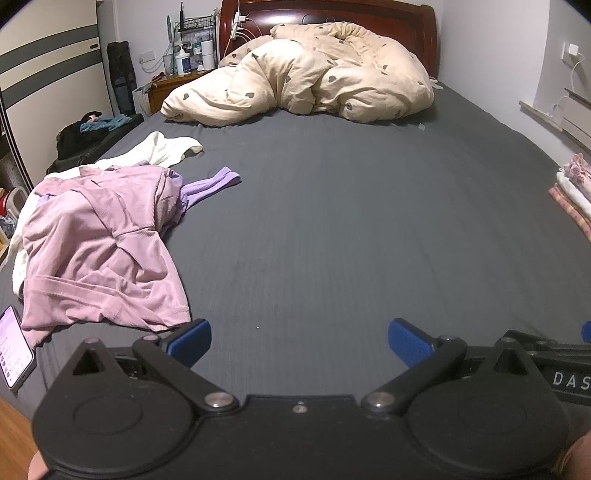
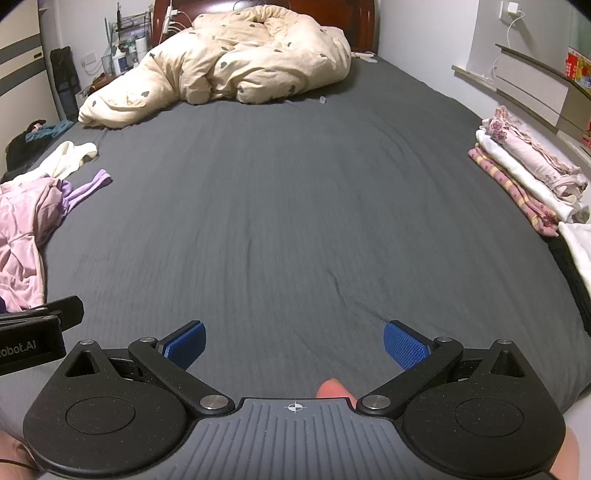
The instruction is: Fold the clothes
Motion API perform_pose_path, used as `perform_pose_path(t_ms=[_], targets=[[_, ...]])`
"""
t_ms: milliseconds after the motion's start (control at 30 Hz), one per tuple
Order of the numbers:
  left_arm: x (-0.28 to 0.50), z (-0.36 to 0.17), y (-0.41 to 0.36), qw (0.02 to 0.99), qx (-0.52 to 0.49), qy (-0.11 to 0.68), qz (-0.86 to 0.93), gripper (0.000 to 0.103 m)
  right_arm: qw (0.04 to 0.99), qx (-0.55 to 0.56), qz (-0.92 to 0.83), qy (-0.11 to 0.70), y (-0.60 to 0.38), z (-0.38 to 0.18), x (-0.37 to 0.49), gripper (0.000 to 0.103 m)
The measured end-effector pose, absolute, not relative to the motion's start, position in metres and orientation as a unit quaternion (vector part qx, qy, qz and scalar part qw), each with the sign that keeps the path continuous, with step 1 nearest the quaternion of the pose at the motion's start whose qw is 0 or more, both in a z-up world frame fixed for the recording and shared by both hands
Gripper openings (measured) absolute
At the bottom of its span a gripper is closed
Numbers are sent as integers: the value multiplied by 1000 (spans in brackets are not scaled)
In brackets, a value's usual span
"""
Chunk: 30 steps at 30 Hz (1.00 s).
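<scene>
A crumpled pink top (image 1: pixel 99 251) lies at the left of the dark grey bed sheet (image 1: pixel 332 221), over a purple strappy garment (image 1: pixel 210 182) and white clothing (image 1: pixel 166 147). My left gripper (image 1: pixel 299 341) hovers open above bare sheet, just right of the pink top's hem, nothing between its blue pads (image 1: pixel 190 341). My right gripper (image 2: pixel 293 345) is also open over bare sheet near the bed's front. The pink top (image 2: pixel 18 236) and purple garment (image 2: pixel 88 188) show at the left of the right wrist view. A folded stack of clothes (image 2: pixel 528 173) sits at the right edge of the bed.
A rumpled cream duvet with heart print (image 1: pixel 314 74) fills the head of the bed below a dark wooden headboard (image 1: pixel 369 14). A phone (image 1: pixel 14 347) lies lit at the front left corner. A nightstand with clutter (image 1: pixel 184 62) and dark bags (image 1: pixel 85 133) stand left of the bed.
</scene>
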<state>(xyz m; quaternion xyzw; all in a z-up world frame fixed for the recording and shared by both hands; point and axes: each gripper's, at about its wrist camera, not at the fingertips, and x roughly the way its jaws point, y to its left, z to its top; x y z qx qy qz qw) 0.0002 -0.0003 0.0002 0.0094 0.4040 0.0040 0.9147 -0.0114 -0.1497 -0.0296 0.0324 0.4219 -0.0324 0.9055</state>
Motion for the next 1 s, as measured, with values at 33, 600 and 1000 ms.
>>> perform_pose_path(t_ms=[33, 600, 1000], targets=[[0, 0, 0, 915, 9, 404, 4, 103, 905, 33, -32, 423, -150, -30, -12, 103], [0, -1, 1, 914, 6, 406, 4, 103, 905, 33, -33, 423, -152, -29, -13, 103], [-1, -1, -1, 913, 6, 407, 2, 103, 905, 32, -31, 422, -154, -30, -16, 103]])
